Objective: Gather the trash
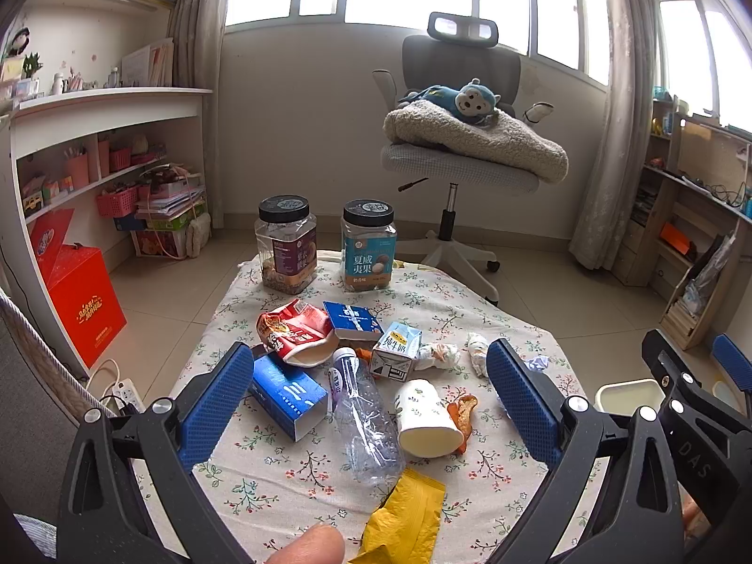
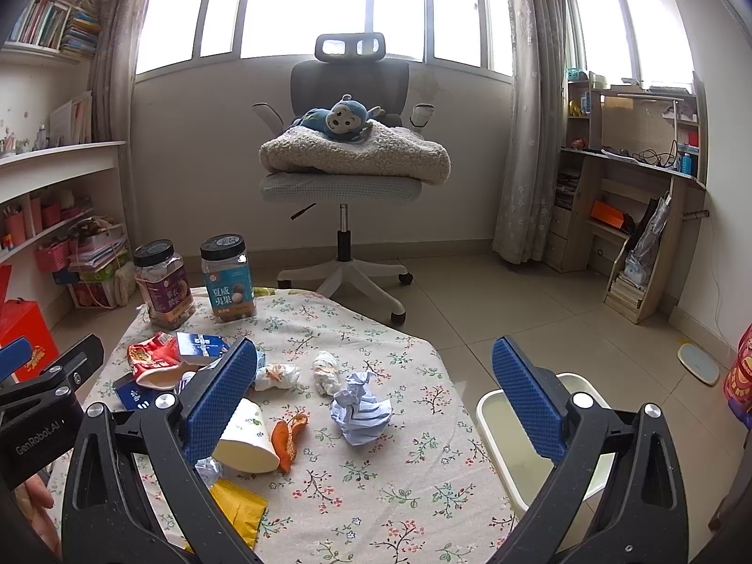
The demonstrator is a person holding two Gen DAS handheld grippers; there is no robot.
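Observation:
Trash lies on a floral tablecloth [image 1: 301, 474]: a crushed clear bottle [image 1: 364, 418], a tipped paper cup [image 1: 425, 418], a blue box [image 1: 286, 392], a red snack bag [image 1: 293, 329], a small milk carton [image 1: 395, 352], orange peel [image 1: 463, 411], tissue wads [image 1: 477, 352] and a yellow wrapper [image 1: 409, 521]. My left gripper [image 1: 371, 390] is open and empty above the bottle and cup. My right gripper [image 2: 373, 395] is open and empty above a crumpled blue-white paper [image 2: 359, 406]. The cup [image 2: 249, 437] and peel [image 2: 286, 437] lie by its left finger. A white bin [image 2: 498, 418] stands beside the table at right.
Two black-lidded jars [image 1: 284, 244] [image 1: 369, 246] stand at the table's far edge. An office chair [image 1: 463, 160] with a blanket and plush monkey stands behind. Shelves line the left wall, a desk the right. A red box [image 1: 82, 303] and a power strip [image 1: 127, 390] are on the floor at left.

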